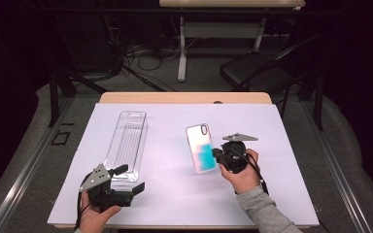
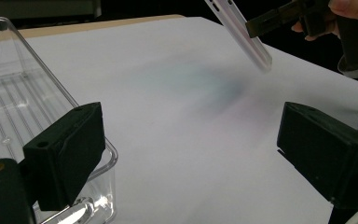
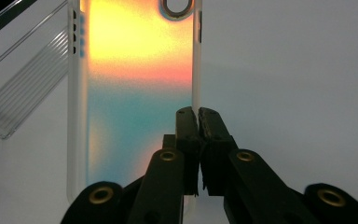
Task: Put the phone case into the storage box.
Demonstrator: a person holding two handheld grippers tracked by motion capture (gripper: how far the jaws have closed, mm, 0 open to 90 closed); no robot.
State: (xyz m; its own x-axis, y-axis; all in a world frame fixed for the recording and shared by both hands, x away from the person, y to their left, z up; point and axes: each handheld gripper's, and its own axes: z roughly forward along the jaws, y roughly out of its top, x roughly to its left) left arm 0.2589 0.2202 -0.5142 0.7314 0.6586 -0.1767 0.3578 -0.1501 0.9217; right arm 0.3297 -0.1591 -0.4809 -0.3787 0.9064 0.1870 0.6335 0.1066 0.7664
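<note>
An iridescent phone case (image 1: 201, 148), pink-orange near the camera hole and teal lower down, hangs tilted above the white sheet. My right gripper (image 1: 217, 155) is shut on its right side rim; in the right gripper view the jaws (image 3: 197, 114) pinch the case (image 3: 130, 93) edge. A clear plastic package tray (image 1: 126, 143) lies on the left of the sheet. At its near end my left gripper (image 1: 130, 178) stands open, with nothing between the jaws (image 2: 193, 154). One jaw overlaps the tray's (image 2: 14, 102) near corner. The case (image 2: 244, 35) shows at the top of the left gripper view.
A white sheet (image 1: 175, 194) covers the wooden table (image 1: 184, 98). The clear tray (image 3: 23, 93) lies left of the case in the right gripper view. Behind the table stand a black folding chair (image 1: 252, 68), cables and a table leg on the floor.
</note>
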